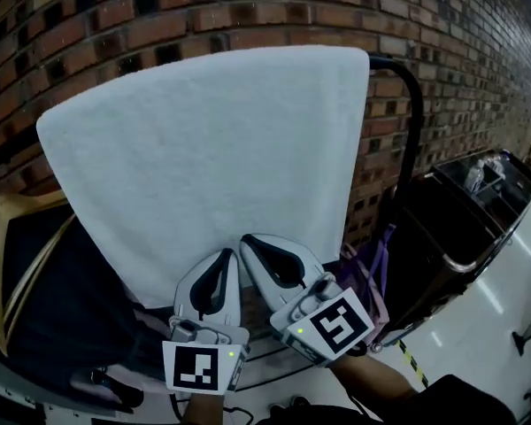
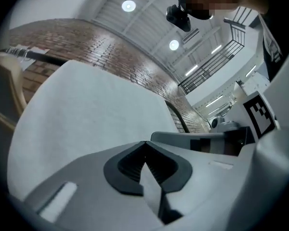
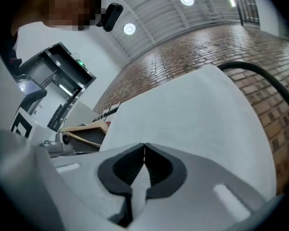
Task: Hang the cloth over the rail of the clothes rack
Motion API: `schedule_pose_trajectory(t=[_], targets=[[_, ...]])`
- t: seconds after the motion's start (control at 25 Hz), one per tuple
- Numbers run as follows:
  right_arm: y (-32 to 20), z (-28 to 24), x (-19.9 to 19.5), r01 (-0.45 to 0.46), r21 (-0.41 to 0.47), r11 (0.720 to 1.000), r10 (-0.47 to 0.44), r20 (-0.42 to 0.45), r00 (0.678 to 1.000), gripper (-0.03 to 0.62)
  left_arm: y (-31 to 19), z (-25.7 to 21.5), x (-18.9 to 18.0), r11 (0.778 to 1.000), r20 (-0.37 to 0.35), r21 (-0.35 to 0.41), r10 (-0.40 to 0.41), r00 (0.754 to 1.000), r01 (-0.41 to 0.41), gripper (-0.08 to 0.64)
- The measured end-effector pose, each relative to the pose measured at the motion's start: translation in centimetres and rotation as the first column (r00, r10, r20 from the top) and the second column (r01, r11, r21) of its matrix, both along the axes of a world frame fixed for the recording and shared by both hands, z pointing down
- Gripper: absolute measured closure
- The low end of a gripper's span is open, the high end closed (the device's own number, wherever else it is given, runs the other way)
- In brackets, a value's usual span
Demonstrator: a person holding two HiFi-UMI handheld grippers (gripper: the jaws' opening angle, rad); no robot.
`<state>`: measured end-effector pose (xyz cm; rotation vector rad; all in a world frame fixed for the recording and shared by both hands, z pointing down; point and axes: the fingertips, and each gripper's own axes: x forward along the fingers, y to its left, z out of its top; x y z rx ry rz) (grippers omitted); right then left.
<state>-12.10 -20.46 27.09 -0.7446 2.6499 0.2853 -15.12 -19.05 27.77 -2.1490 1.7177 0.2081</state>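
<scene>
A white cloth (image 1: 203,149) hangs spread over the black rail (image 1: 409,96) of the clothes rack, in front of a brick wall. My two grippers sit side by side low in front of the cloth's lower part. The left gripper (image 1: 224,255) is shut, its tips touching with nothing between them. The right gripper (image 1: 250,240) is shut the same way and holds nothing. In the left gripper view the closed left gripper (image 2: 144,142) points up at the cloth (image 2: 86,109). The right gripper view shows the closed right gripper (image 3: 144,144) below the cloth (image 3: 192,114) and the curved rail (image 3: 262,78).
A dark garment on pale wooden hangers (image 1: 18,264) hangs at the left of the rack. Purple straps (image 1: 376,264) dangle at the right end. Black bins (image 1: 465,211) stand to the right on the pale floor. The brick wall (image 1: 248,7) runs close behind.
</scene>
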Motion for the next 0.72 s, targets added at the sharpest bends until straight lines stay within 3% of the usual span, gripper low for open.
schedule_pose_trajectory(t=[0.2,0.52,0.72], targets=[[0.8,4.3,0.8,0.001,-0.108,0.994,-0.003,-0.018,1.0,0.588,0.2,5.6,1.5,0.992,-0.002,-0.128,-0.009,1.0,0.009,0.553],[1.3,6.5,1.1,-0.032,-0.11,0.993,0.025,-0.066,0.998,0.588,0.3,7.3,1.6,0.988,-0.051,-0.152,-0.013,0.999,0.005,0.552],[1.0,7.1,1.3,-0.031,-0.126,0.992,0.023,-0.068,0.997,0.588,0.4,7.5,2.0,0.988,-0.024,-0.154,-0.027,0.999,0.023,0.554]])
